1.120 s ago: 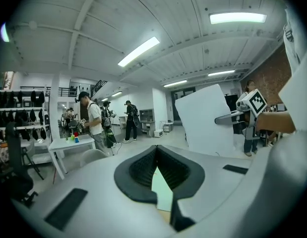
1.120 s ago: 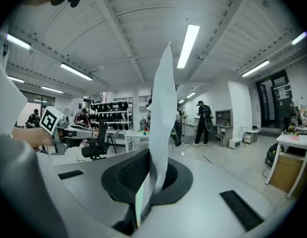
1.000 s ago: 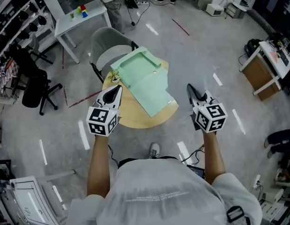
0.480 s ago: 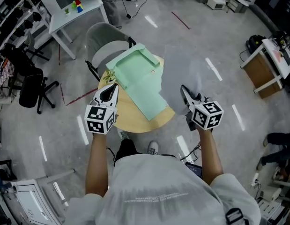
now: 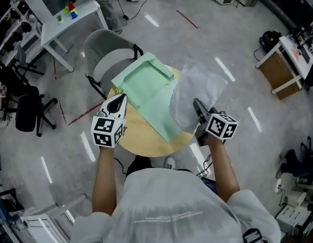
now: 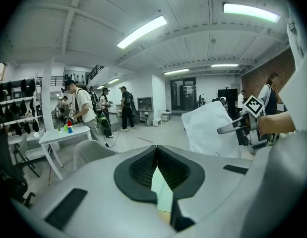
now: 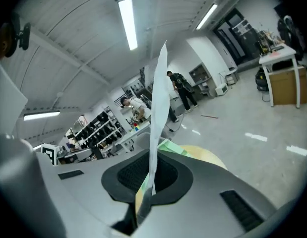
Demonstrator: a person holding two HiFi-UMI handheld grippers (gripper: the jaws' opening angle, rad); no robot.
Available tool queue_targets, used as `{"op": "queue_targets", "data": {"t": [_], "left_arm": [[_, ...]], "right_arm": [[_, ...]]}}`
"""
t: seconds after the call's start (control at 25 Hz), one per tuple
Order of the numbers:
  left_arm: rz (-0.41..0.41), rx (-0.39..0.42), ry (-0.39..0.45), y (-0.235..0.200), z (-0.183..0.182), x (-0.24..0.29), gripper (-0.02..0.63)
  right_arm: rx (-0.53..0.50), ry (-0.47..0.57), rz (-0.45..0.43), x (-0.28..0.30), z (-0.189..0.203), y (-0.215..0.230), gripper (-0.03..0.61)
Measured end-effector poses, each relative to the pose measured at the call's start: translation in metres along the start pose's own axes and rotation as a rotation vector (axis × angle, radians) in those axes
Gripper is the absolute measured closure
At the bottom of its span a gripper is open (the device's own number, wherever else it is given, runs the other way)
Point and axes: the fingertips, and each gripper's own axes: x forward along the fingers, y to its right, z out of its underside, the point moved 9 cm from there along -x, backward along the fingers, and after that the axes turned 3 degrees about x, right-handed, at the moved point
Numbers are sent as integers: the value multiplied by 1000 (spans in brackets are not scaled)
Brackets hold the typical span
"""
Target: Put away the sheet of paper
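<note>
A white sheet of paper (image 5: pixel 196 92) stands up from my right gripper (image 5: pixel 195 103), which is shut on its lower edge. It hangs over the right side of the round wooden table (image 5: pixel 141 135). In the right gripper view the sheet (image 7: pixel 158 108) runs edge-on out of the closed jaws (image 7: pixel 152 172). An open pale green folder (image 5: pixel 146 87) lies flat on the table, and the sheet hides part of its right edge. My left gripper (image 5: pixel 121 97) is shut and holds nothing, its tip over the table's left rim beside the folder. The left gripper view shows the sheet (image 6: pixel 208 130) held up at the right.
A grey chair (image 5: pixel 108 54) stands behind the table. A white table (image 5: pixel 70 22) with coloured blocks and a person beside it is at the far left. A black office chair (image 5: pixel 25 105) is on the left, a wooden desk (image 5: pixel 290 59) on the right.
My right gripper has moved left towards the table, and the white sheet now stands plainly upright in it over the folder's right side. The left gripper has hardly moved.
</note>
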Motion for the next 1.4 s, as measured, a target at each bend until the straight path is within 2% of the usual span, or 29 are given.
{"op": "queue_targets", "data": {"t": [0.4,0.8,1.08,1.24,1.4], "left_arm": [[82,-16,-45,-77,19,53,595],[154,-21,-125,-118,49,93,595],[176,-29,-170,-138,68,109,595],[191,-32,-191,-146,77,113,595],[189,-41,-209,-155,85,115,595]], "right_arm": [[233,1,137,61,28,20,549],[547,-36,180,113,83,55,549],[750,-47,178,144,122,71,549],[788,-73,221,156,139,77,549],[787,-99,224,172,145,79,549]]}}
